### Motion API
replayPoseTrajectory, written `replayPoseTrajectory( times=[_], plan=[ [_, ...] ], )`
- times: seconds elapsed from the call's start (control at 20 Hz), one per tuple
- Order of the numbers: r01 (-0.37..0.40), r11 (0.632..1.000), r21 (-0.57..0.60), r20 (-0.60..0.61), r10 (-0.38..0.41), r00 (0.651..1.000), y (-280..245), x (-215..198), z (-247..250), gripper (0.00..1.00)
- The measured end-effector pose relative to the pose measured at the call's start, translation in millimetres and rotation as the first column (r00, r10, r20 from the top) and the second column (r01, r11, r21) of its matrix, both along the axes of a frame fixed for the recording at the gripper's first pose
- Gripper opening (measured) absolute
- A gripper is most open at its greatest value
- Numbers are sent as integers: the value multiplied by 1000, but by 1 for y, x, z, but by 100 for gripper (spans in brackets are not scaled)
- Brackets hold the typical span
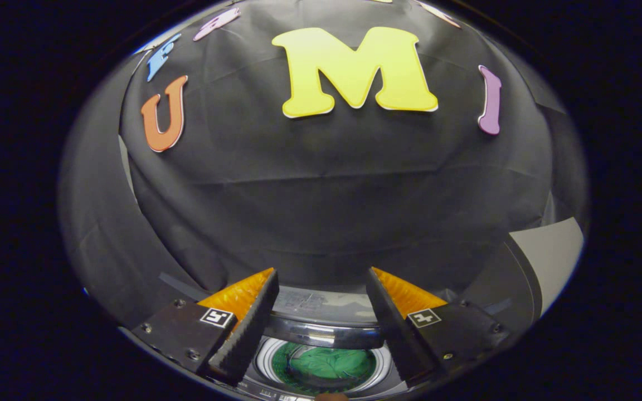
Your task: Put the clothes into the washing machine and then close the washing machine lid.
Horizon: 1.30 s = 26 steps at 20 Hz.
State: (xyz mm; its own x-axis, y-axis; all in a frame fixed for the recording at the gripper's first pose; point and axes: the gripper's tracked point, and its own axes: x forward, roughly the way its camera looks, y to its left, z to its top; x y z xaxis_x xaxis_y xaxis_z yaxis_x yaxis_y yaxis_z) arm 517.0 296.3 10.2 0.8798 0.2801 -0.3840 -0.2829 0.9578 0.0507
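Observation:
My gripper is open, its fingers spread wide with nothing between them. Below and between the fingers sits the washing machine, seen from above, its round drum opening facing up. A green garment lies crumpled inside the drum. The lid appears raised at the back of the opening, just beyond the drum, though its exact angle is hard to tell. My fingers hover above the machine and touch nothing.
The black cloth wall hangs right behind the machine. A pale panel stands off to the right past the right finger.

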Motion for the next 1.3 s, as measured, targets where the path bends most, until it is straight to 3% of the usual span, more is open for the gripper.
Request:
replayPoseTrajectory(
  times=[0.65, 1.05, 1.3],
  plan=[
    [-37, 999, 19, 28, 37, 999, -4, -37, -25, 99],
    [-58, 998, 2, -14, 58, 998, -9, -80, -72, 98],
    [-72, 997, -19, 3, 72, 997, -14, -94, -68, 98]
  ],
)
